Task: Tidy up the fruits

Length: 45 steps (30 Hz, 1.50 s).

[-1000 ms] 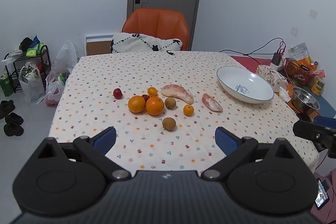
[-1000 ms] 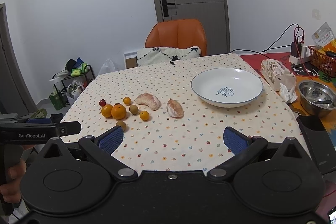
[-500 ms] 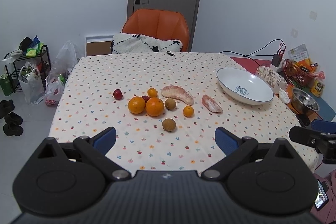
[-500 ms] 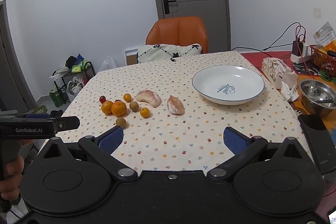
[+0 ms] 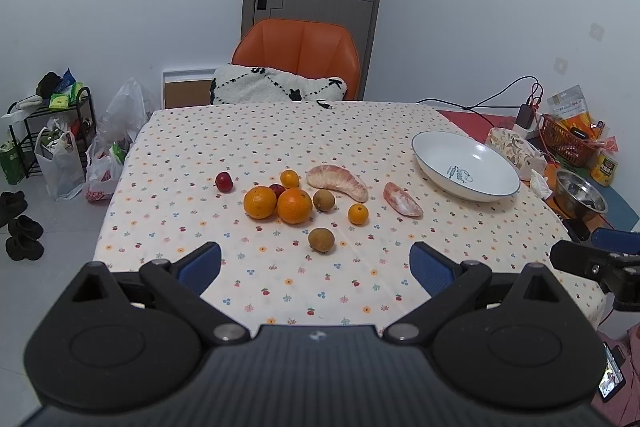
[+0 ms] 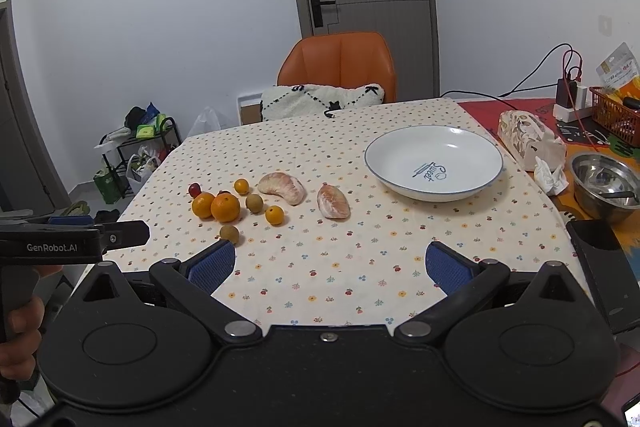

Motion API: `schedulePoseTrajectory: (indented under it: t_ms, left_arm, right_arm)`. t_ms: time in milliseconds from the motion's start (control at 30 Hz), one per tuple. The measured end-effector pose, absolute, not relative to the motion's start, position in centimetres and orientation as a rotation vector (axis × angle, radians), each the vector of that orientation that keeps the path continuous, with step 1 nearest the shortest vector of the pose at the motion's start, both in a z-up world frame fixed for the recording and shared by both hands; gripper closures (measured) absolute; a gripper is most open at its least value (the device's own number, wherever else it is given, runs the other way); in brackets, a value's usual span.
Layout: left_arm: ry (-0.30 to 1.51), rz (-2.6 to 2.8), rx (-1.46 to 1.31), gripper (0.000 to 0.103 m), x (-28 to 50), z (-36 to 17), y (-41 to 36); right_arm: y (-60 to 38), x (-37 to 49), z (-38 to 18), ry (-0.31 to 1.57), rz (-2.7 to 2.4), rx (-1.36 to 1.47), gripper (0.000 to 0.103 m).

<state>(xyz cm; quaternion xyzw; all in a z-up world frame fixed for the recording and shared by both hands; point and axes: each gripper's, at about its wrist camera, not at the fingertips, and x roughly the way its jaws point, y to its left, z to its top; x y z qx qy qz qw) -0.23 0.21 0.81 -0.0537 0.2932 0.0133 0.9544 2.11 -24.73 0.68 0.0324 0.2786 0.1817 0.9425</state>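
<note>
On the table [image 5: 200,155], fruit [image 5: 294,205] lies left of an empty plate [image 6: 434,163]; both left gripper [image 5: 315,265] and right gripper [image 6: 330,263] hover with fingers spread, holding nothing.

1. A table [image 5: 192,147] is covered with a dotted cloth.
2. Two oranges [image 5: 260,202] [image 5: 294,205], touching, are flanked by small oranges [image 5: 289,178] [image 5: 358,214], brown fruits [image 5: 323,199] [image 5: 321,239] and red fruits [image 5: 224,181] [image 5: 277,189].
3. Two pomelo segments [image 5: 338,181] [image 5: 402,199] lie to the right.
4. A white plate [image 5: 440,171] is set well apart, rightward, empty.
5. A cable end [image 5: 323,104] is seen at the far edge.
</note>
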Motion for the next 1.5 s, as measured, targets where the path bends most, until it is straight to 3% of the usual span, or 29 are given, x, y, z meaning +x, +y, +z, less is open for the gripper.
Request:
schedulePoseTrajectory:
  t_ms: [767,1367,1467,1500]
  left_arm:
    - [0.591,0.027,-0.114,0.003,0.1,0.8,0.8]
    - [0.652,0.020,-0.088,0.004,6.6,-2.1,1.0]
    - [0.675,0.002,-0.085,0.006,7.9,-2.9,0.9]
    - [0.680,-0.004,-0.084,0.006,8.3,-3.1,0.8]
  right_arm:
    - [-24.7,2.6,0.7,0.568,0.373,0.066,0.000]
    - [-24.8,9.1,-1.3,0.607,0.404,0.094,0.000]
    - [-25.1,10.3,-1.8,0.607,0.388,0.094,0.003]
    - [-25.2,10.7,-2.0,0.608,0.385,0.094,0.008]
